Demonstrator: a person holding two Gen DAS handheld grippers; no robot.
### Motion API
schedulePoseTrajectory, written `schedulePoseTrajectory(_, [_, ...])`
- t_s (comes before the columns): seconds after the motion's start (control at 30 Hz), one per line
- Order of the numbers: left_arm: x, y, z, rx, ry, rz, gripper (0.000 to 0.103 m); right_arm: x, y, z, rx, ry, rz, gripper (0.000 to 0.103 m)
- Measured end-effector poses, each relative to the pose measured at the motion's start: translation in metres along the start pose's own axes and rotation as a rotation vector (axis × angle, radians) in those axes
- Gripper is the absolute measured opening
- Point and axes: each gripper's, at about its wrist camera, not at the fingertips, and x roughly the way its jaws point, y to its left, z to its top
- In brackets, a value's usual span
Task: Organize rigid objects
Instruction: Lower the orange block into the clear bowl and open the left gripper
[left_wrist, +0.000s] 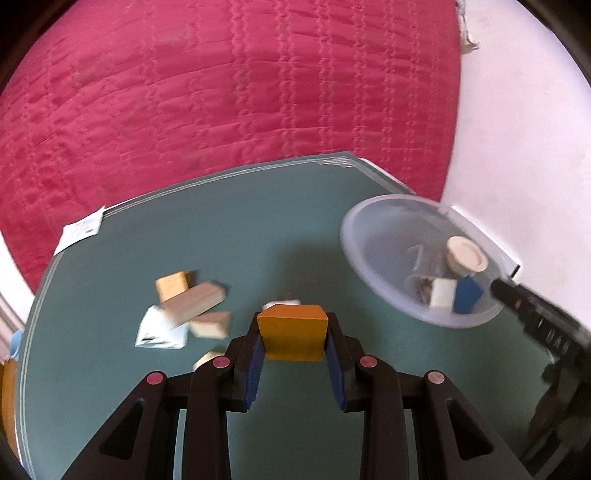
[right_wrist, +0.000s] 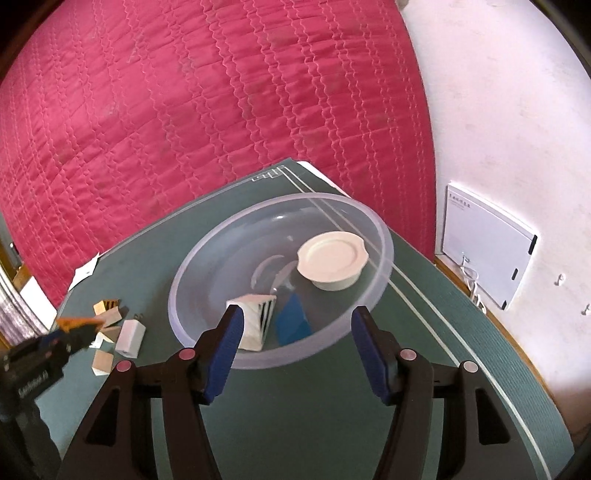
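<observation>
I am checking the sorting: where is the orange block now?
The orange block is clamped in the left gripper, above the green mat, left of the clear bowl.

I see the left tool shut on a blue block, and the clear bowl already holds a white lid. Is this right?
Not quite. The block in the left tool is orange, not blue, as the left wrist view shows. The rest is right: the tool is shut on it, and the clear bowl holds a white lid.
</observation>
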Motion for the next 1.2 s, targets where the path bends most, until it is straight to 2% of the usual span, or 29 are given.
schedulePoseTrajectory(0.37, [0.023, -0.041, 0.031, 0.016, 0.016, -0.107, 0.032, -0.007, -0.006, -0.008, -0.003, -0.031, 0.0, 0.062])
schedulePoseTrajectory(0.8, [0.048, -0.072, 0.047, 0.051, 0.033, -0.134, 0.033, -0.005, -0.007, -0.009, 0.023, -0.026, 0.008, 0.062])
schedulePoseTrajectory(0.87, [0.05, -0.073, 0.049, 0.048, 0.036, -0.141, 0.037, -0.005, -0.007, -0.009, 0.025, -0.026, 0.008, 0.062])
schedulePoseTrajectory(0.9, [0.051, -0.072, 0.049, 0.044, 0.036, -0.143, 0.045, -0.005, -0.007, -0.009, 0.024, -0.026, 0.009, 0.062])
schedulePoseTrajectory(0.93, [0.051, -0.072, 0.05, 0.036, 0.034, -0.143, 0.059, -0.005, -0.007, -0.009, 0.024, -0.026, 0.009, 0.062])
schedulePoseTrajectory(1.0, [0.05, -0.069, 0.049, 0.017, 0.016, -0.125, 0.072, -0.005, -0.007, -0.009, 0.025, -0.026, 0.008, 0.062])
schedulePoseTrajectory(1.2, [0.05, -0.056, 0.043, -0.007, 0.018, -0.084, 0.073, -0.005, -0.008, -0.009, 0.024, -0.026, 0.009, 0.062])
